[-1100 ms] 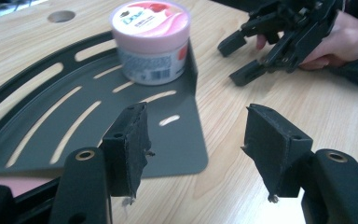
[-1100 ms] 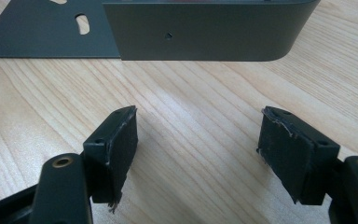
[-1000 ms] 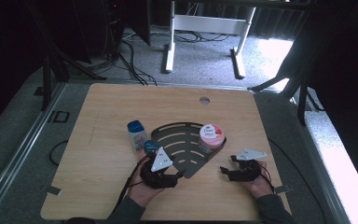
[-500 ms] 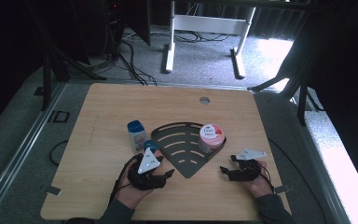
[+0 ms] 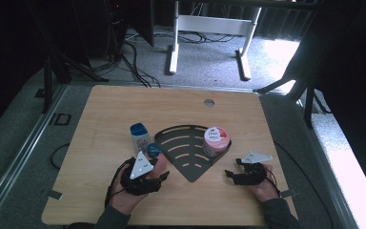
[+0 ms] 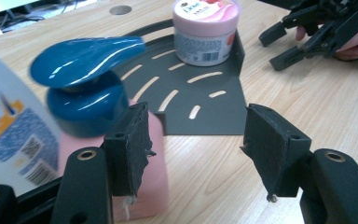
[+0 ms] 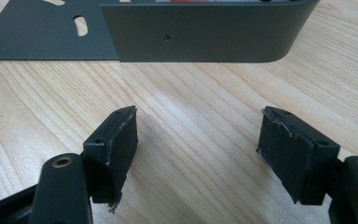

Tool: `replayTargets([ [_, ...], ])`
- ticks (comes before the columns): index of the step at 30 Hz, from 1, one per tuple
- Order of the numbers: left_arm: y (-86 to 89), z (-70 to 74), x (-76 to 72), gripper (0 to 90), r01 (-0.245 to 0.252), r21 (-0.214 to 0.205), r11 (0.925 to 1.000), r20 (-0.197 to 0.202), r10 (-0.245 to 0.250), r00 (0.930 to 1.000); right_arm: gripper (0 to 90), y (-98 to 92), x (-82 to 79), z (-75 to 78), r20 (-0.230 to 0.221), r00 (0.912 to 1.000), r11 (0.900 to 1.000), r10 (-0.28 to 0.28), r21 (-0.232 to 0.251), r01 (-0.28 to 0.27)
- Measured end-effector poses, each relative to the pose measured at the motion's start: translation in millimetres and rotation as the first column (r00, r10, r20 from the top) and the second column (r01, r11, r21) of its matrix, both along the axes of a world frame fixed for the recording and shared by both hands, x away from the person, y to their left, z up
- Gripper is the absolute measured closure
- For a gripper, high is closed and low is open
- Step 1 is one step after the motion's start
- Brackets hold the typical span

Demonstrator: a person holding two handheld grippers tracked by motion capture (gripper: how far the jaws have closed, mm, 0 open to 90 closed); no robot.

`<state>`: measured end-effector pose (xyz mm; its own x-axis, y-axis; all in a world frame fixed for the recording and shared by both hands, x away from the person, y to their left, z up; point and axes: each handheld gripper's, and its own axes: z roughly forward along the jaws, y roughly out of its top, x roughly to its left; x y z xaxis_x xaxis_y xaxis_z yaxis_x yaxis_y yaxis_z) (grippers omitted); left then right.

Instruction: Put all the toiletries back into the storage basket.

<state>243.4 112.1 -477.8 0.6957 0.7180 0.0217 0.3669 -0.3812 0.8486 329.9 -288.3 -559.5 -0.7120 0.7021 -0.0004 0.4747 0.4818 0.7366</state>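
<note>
The left gripper [image 6: 193, 154] has its jaws wide apart, with nothing between them. The pink bottle [image 6: 144, 182] with the blue cap [image 6: 86, 60] stands just outside its left jaw, touching it. Ahead lies the dark tray [image 6: 205, 105], holding a pink jar [image 6: 206, 29]. The right gripper [image 7: 198, 154] rests open over bare table [image 7: 191, 98], facing the tray's wall.

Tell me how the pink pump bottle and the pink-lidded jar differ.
The pink pump bottle stands on the bare table beside the dark tray; the pink-lidded jar sits on the tray. The bottle carries a glossy blue pump head; the jar has a flat pink lid. The bottle is at the left gripper, whose open jaws do not clasp it; the jar is farther off. Both are upright.
</note>
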Motion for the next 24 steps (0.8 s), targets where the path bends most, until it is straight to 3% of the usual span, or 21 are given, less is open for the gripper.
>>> replayTargets([
  [16, 23.2, 3.0, 5.2, 37.8, -0.115, -0.013, 0.9933, 0.030, 0.115, 0.9929, 27.7, -0.1, 0.1, 0.0, 0.000, 1.0000, 1.0000, 0.001, 0.001, -0.001],
  [24, 25.4, -0.1, 12.7, 34.9, -0.140, -0.005, 0.9902, 0.016, 0.140, 0.9901, 27.7, -0.1, 0.1, 0.0, 0.000, 1.0000, 1.0000, 0.002, 0.000, -0.002],
])
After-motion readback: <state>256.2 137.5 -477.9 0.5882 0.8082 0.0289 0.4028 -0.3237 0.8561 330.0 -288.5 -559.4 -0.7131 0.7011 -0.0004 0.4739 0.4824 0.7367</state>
